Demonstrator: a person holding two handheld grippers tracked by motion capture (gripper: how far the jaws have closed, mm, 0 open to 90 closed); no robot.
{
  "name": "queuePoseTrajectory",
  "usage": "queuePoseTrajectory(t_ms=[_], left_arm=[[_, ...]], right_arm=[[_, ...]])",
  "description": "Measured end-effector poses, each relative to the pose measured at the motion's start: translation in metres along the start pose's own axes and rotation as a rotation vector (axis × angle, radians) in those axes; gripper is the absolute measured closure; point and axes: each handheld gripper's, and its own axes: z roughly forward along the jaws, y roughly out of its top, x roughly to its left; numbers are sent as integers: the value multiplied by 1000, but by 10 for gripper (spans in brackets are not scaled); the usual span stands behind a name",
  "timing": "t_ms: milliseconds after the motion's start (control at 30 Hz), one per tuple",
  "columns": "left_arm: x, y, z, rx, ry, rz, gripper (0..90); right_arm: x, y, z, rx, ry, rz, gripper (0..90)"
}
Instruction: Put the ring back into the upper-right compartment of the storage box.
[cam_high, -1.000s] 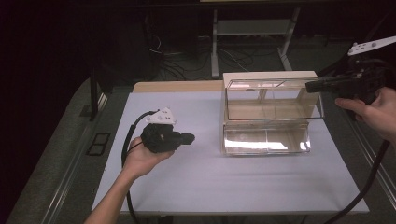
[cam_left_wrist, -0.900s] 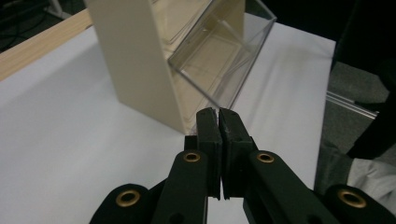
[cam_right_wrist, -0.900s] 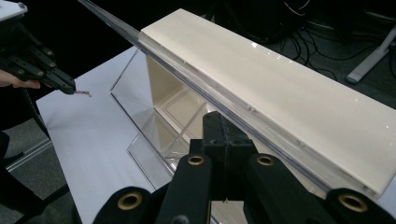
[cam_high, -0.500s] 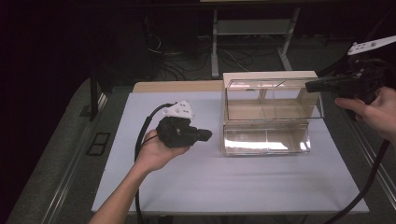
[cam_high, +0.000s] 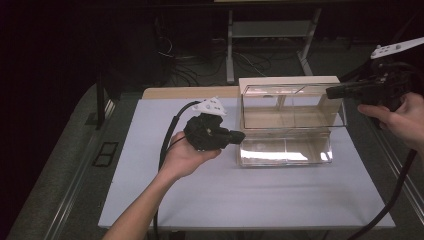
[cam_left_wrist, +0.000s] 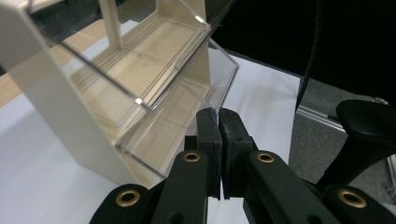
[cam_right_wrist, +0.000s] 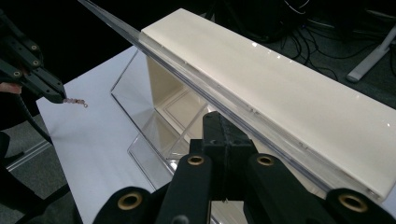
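Note:
A cream organiser box (cam_high: 290, 81) with clear flaps stands at the table's back right. My right gripper (cam_high: 330, 92) is at its upper right corner, shut on the edge of the raised upper clear flap (cam_right_wrist: 187, 74) and holding it tilted open. In the right gripper view its jaws (cam_right_wrist: 227, 122) meet at that edge. My left gripper (cam_high: 241, 136) hovers at the box's left end with its jaws (cam_left_wrist: 219, 112) shut. The right gripper view shows it (cam_right_wrist: 60, 97) pinching a short pinkish beaded chain (cam_right_wrist: 77, 101) that dangles from its tips.
The lower clear flap (cam_high: 285, 152) juts forward from the box onto the white table top (cam_high: 250, 200). A cable (cam_high: 167, 135) loops from the left gripper across the table. A dark floor with cables lies beyond the table's back edge.
My left gripper has moved right and upward, from mid-table to the box's left end. The right gripper and the raised flap have stayed put.

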Motion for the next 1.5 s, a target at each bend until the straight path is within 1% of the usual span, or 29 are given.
queuePoseTrajectory(t_ms=[67, 133, 167, 200, 267, 333, 367, 400, 700, 733, 833, 900, 967, 1000, 1133, 1300, 1400, 1433, 1467, 1500], left_arm=[[-3, 4, 3, -5, 3, 2, 874], [-5, 8, 6, 5, 1, 15, 874], [-6, 10, 9, -3, 3, 15, 873], [-6, 11, 10, 6, 4, 27, 874], [-8, 13, 15, -4, 3, 29, 873], [-9, 16, 19, 5, -2, 34, 873], [-8, 17, 21, 12, -5, 46, 873], [-9, 18, 23, 14, -4, 50, 873], [-10, 30, 37, 16, -2, 74, 873], [-11, 31, 38, 8, -3, 65, 873], [-10, 35, 43, 8, 3, 76, 873], [-10, 38, 46, 0, 1, 72, 873], [-10, 41, 48, 12, 5, 90, 873], [-10, 43, 51, 5, 5, 86, 873], [-11, 49, 59, 15, 6, 104, 873], [-13, 55, 70, 11, 6, 115, 873], [-14, 60, 76, 17, 11, 130, 873], [-15, 61, 77, 12, 10, 125, 873], [-15, 63, 79, 15, 9, 132, 873], [-15, 64, 81, 10, 7, 127, 873]], right_arm=[[1, 0, 0, 0, 3, 1, 895], [1, 1, 1, 4, 6, 1, 895], [1, 1, 1, 3, 5, 1, 895], [1, 1, 1, 1, 5, -1, 895], [1, 1, 1, 0, 4, -1, 895], [1, 1, 1, 0, 6, -2, 895], [1, 1, 1, 1, 4, -3, 895], [1, 1, 2, 0, 4, -3, 895], [2, 1, 2, 2, 7, -1, 895], [2, 1, 2, 1, 7, -1, 895], [2, 1, 2, 0, 7, -1, 894], [2, 1, 2, 0, 7, -2, 895], [2, 1, 2, 0, 8, -3, 895], [2, 1, 2, -1, 8, -3, 895], [2, 2, 3, -4, 2, -6, 895], [3, 2, 4, -4, 4, -6, 895], [3, 2, 4, -5, 5, -7, 894], [3, 2, 4, -5, 5, -8, 895], [3, 2, 4, -5, 5, -8, 895], [3, 2, 4, -3, 7, -5, 895]])
